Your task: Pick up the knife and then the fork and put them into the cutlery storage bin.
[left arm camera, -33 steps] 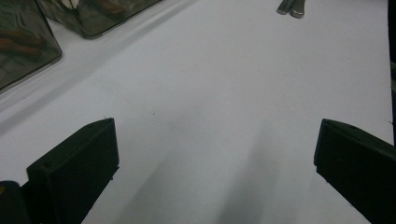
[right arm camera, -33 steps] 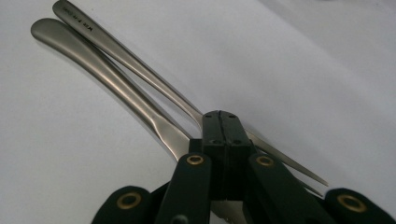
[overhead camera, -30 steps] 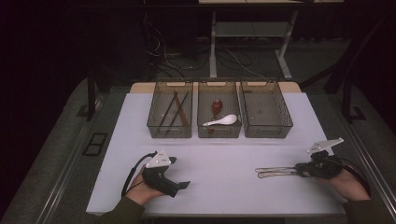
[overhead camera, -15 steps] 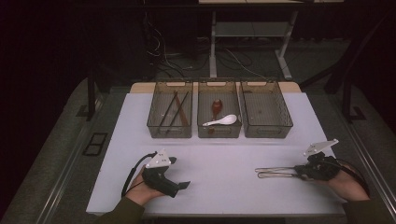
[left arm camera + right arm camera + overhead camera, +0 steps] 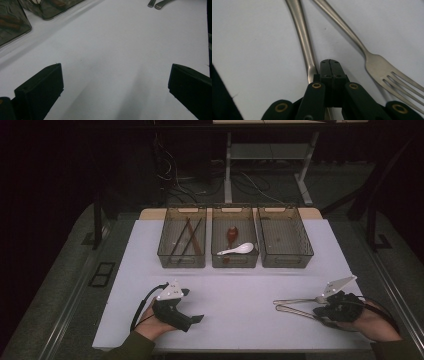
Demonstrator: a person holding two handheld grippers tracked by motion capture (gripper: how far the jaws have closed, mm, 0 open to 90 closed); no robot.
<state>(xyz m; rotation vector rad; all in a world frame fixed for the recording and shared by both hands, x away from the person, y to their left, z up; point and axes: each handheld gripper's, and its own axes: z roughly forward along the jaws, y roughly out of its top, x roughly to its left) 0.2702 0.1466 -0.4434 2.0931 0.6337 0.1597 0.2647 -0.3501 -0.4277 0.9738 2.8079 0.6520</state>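
White table [image 5: 240, 300] holds three bins [image 5: 234, 244]; dark room behind.

Right gripper [image 5: 330, 62] jaws pressed together over the white table [image 5: 249, 37], tip beside a steel handle [image 5: 301, 32], whose lower end passes under the jaws. A fork [image 5: 372, 62] lies just right.

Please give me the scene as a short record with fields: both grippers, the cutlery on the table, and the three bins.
left gripper: open, over bare table
right gripper: jaws shut, tip beside the steel handle
on table: fork and the steel handle, both by the right gripper
left bin: brown chopsticks
middle bin: white spoon, brown spoon
right bin: contents too unclear to tell
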